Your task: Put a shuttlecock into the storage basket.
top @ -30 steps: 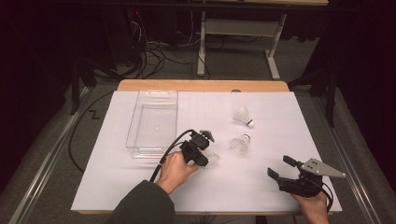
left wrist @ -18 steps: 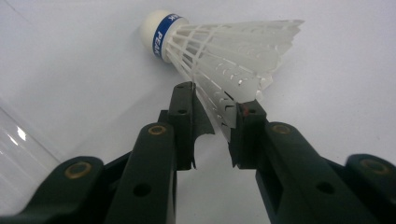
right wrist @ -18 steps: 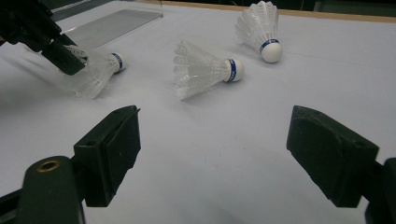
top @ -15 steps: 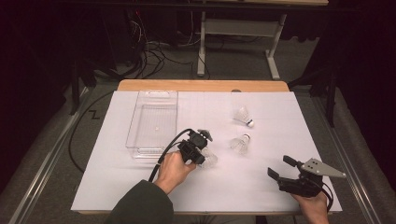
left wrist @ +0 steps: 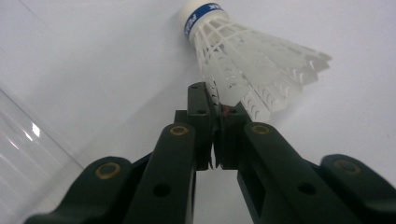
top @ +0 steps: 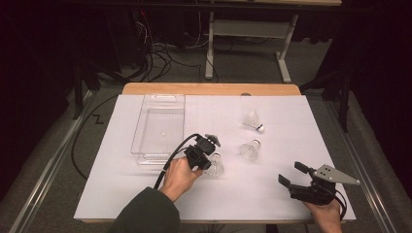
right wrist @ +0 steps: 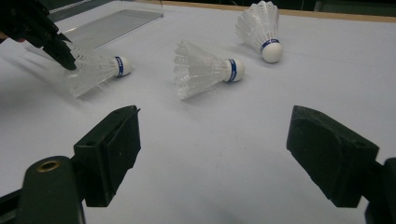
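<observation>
A white shuttlecock [left wrist: 247, 56] with a blue-banded cork lies on its side on the white sheet. My left gripper [left wrist: 217, 100] has just been closing and now stands shut, its tips pinching the edge of the feather skirt. From above, the left gripper [top: 210, 162] sits at the shuttlecock [top: 216, 166] in the middle front of the table. My right gripper [top: 292, 174] rests open at the front right, with nothing between its fingers. In the right gripper view, my right gripper [right wrist: 215, 126] faces the held shuttlecock [right wrist: 95, 69] and the left gripper [right wrist: 65, 60].
Two more shuttlecocks lie right of centre, one [top: 250, 149] nearer and one [top: 252, 120] farther back. A clear plastic tray [top: 159, 127] stands at the back left, just beyond the left hand. The white sheet [top: 145, 194] covers the wooden table.
Both hands stay in place. The left gripper's jaws look drawn closer together at the shuttlecock's skirt.
</observation>
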Action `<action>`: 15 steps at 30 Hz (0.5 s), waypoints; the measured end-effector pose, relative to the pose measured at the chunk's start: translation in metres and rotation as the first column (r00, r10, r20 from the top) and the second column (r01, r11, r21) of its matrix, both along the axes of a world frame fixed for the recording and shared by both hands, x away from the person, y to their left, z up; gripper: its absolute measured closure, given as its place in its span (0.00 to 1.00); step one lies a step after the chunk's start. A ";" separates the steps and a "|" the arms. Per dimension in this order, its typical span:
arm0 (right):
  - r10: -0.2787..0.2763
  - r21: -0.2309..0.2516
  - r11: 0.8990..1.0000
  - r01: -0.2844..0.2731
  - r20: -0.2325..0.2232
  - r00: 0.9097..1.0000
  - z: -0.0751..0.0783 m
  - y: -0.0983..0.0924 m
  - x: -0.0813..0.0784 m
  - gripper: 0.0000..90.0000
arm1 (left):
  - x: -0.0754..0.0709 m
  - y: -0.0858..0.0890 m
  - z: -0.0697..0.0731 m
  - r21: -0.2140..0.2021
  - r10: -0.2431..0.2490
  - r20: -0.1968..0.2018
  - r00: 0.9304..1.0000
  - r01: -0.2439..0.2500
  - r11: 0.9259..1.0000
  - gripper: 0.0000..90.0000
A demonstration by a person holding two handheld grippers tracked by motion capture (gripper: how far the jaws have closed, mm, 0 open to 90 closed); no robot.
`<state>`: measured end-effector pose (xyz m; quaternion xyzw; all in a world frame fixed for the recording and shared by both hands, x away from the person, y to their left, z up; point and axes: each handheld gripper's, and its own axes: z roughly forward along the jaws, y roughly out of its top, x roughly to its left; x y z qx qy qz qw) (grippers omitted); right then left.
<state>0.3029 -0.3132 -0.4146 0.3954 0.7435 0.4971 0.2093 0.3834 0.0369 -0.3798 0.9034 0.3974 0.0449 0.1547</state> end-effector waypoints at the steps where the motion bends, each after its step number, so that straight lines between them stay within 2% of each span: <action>1: 0.000 0.000 1.000 0.000 0.000 1.000 0.000 0.000 0.000 0.20 | 0.000 0.000 0.000 0.001 -0.001 0.001 1.000 0.001 1.000 0.97; 15: 0.000 0.000 1.000 0.000 0.000 1.000 0.000 0.000 0.000 0.20 | -0.002 0.005 0.004 -0.009 -0.017 0.013 1.000 0.017 1.000 0.99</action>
